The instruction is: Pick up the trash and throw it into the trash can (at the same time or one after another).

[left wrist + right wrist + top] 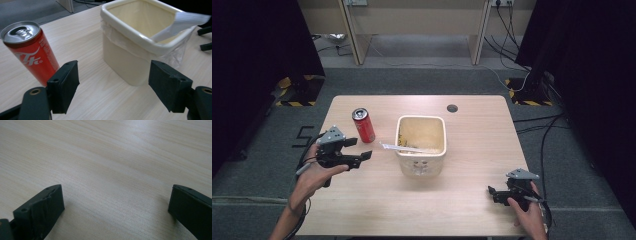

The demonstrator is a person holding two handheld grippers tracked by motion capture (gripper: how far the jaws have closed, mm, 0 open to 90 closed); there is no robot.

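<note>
A: Left claw (357, 148) sits at the counter's (472, 200) left edge, jaws spread wide, nothing between them. The red can (363, 125) is the closest thing to it.

B: Which way from the claw?

A: In the high view the can stands just beyond the claw tips, a little farther up the counter. In the left gripper view the can (32, 50) sits left of centre, behind the left jaw rather than in the gap (so it's off the claw's line, not lined up).

B: Axis?

A: Upright, long axis vertical, top rim and tab facing up. It looks tilted in the left gripper view, but I'd put that down to the camera being rolled. The claw points roughly level across the counter, so a side grip on the can body looks feasible.

B: What's actually on the claw's line?

A: The cream bin (421, 145), right of the can, near but not touching it. A white strip (180, 23) lies over its rim.

B: Right side?

A: Right claw (493, 193) is at the near right corner, well apart from the can and bin. Jaws wide, bare counter (112, 165) between them, holding nothing. Left hand (314, 172) is clearly nearer.

B: So the move?

A: My read: swing the left claw toward the can until it's centred between the jaws, then close.
</note>
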